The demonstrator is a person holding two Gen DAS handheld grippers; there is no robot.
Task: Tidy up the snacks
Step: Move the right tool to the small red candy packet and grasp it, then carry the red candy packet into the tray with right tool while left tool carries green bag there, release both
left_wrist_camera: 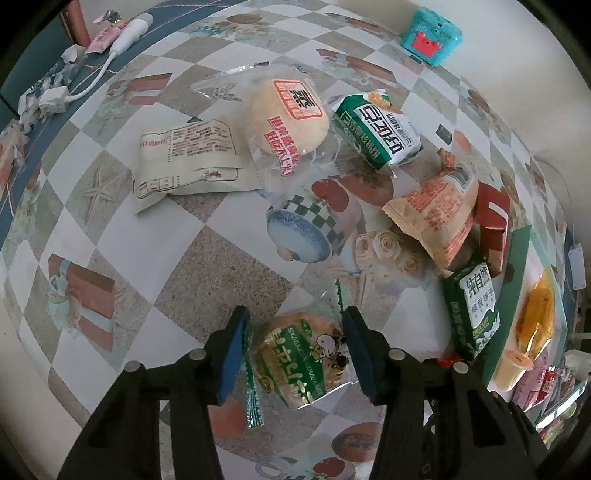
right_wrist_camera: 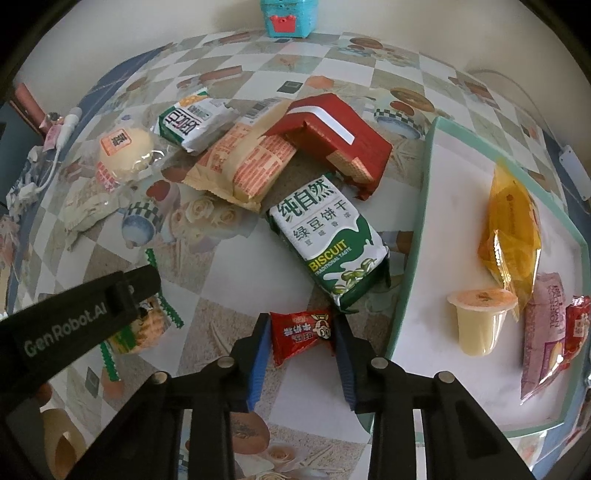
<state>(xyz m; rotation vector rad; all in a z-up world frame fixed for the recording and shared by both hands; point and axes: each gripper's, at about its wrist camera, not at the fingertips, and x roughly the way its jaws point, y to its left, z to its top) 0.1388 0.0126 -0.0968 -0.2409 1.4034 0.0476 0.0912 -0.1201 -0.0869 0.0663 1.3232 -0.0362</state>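
Note:
My left gripper (left_wrist_camera: 293, 345) is open around a green-edged clear packet with a round biscuit (left_wrist_camera: 303, 360) lying on the table; the pads stand on either side, apart from the biscuit. It also shows in the right wrist view (right_wrist_camera: 142, 328), partly hidden by the left gripper's body. My right gripper (right_wrist_camera: 301, 338) is shut on a small red candy packet (right_wrist_camera: 301, 332). A green mung bean biscuit pack (right_wrist_camera: 328, 243) lies just beyond it. The white tray (right_wrist_camera: 417, 206) with a teal rim at the right holds a jelly cup (right_wrist_camera: 478, 319), an orange packet (right_wrist_camera: 511, 236) and pink and red packets (right_wrist_camera: 546, 332).
More snacks lie on the patterned tablecloth: a red wafer box (right_wrist_camera: 332, 136), a tan packet (right_wrist_camera: 243, 162), a green and white packet (left_wrist_camera: 376, 129), a round bun (left_wrist_camera: 288, 114) and a cream packet (left_wrist_camera: 184, 158). A teal toy box (left_wrist_camera: 430, 35) stands by the wall. A white cable (left_wrist_camera: 92, 81) lies far left.

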